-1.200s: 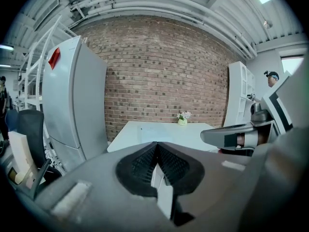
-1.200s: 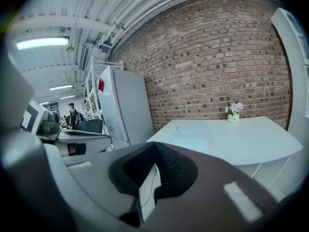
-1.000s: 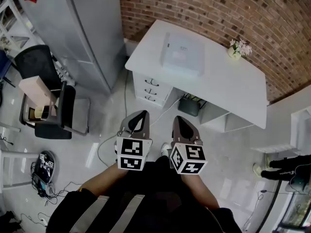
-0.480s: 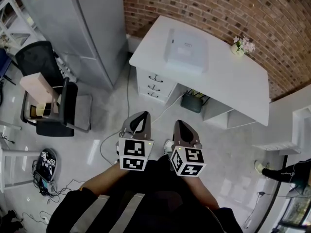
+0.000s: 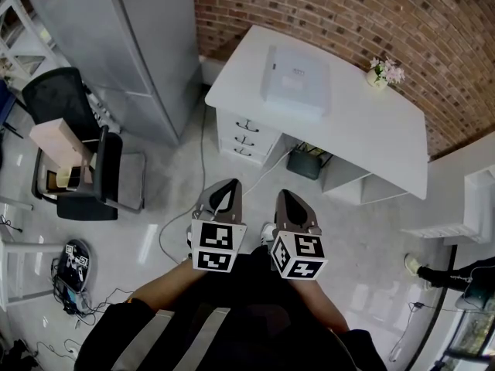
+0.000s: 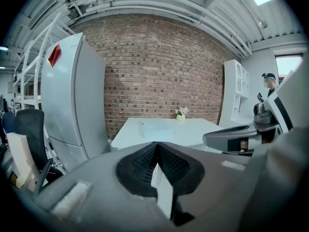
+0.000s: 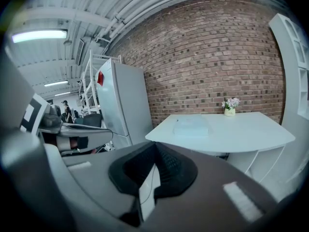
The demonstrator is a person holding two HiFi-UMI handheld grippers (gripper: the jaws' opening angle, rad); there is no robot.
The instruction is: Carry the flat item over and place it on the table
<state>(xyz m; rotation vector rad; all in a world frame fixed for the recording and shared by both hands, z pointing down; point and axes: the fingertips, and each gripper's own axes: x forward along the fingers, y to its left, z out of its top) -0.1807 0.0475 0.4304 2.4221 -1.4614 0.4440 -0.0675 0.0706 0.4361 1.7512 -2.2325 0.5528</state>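
Observation:
A flat white box [image 5: 295,82] lies on the white table [image 5: 371,141] by the brick wall, well ahead of both grippers. My left gripper [image 5: 226,185] and right gripper [image 5: 285,196] are held side by side at waist height over the floor, both shut with nothing between the jaws. In the right gripper view the flat white box [image 7: 192,126] shows on the table [image 7: 246,133], far beyond the right gripper [image 7: 155,147]. In the left gripper view the table [image 6: 164,132] stands beyond the shut left gripper [image 6: 157,147], and the right gripper [image 6: 236,138] shows at the right.
A small vase of flowers [image 5: 383,74] stands at the table's far edge. Drawers [image 5: 242,141] and a dark bin [image 5: 307,162] sit under the table. A tall grey cabinet [image 5: 131,45] stands left, with a black chair carrying a cardboard box [image 5: 66,149]. Cables lie on the floor [image 5: 166,238]. A person's leg [image 5: 452,273] is at the right.
The table and the chair have slid slightly right in the head view as the person shifted. Both grippers keep their place and stay shut.

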